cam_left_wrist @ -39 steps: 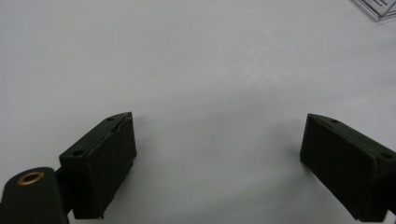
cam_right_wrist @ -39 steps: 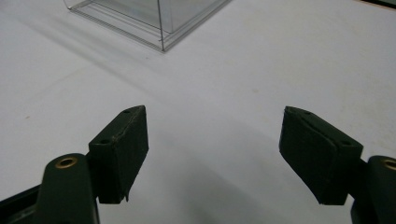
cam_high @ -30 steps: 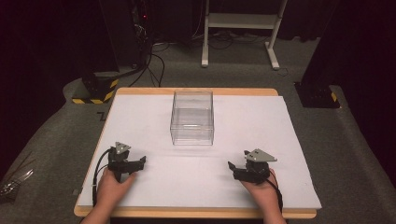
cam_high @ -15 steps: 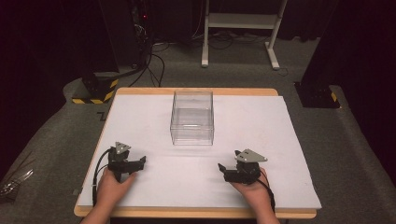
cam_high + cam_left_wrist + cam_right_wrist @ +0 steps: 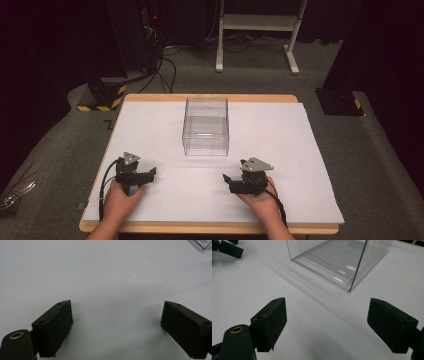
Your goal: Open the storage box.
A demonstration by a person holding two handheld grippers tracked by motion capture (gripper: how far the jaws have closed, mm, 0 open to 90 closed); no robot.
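Centrally placed box: a clear plastic box [image 5: 206,126] stands upright on the white sheet [image 5: 280,150], nearer the far edge of the bench than the near one, roughly midway between the left and right edges.
Box contents: see-through walls, open top; the right gripper view [image 5: 337,262] shows a bare floor with glints of light.
Right gripper: [image 5: 227,181] sits in the person's right hand [image 5: 260,197] by the near edge, right of the middle, and is aimed left and slightly toward the box.
Right claw: spread wide, having just been opening; only bare sheet lies between the black jaws, and the box corner stands well ahead of them.
Left gripper: [image 5: 151,173] sits in the left hand [image 5: 119,199] near the near left corner, aimed rightward.
Left claw: spread, with plain white sheet between the jaws in the left gripper view; a corner of the box [image 5: 202,244] shows at the upper right of that view.
Spacing: both grippers are apart from the box and well apart from each other.
Bench: wooden rim [image 5: 210,228] shows around the sheet.
Surroundings: grey carpet [image 5: 370,150], a white metal stand [image 5: 260,22] beyond the far edge.
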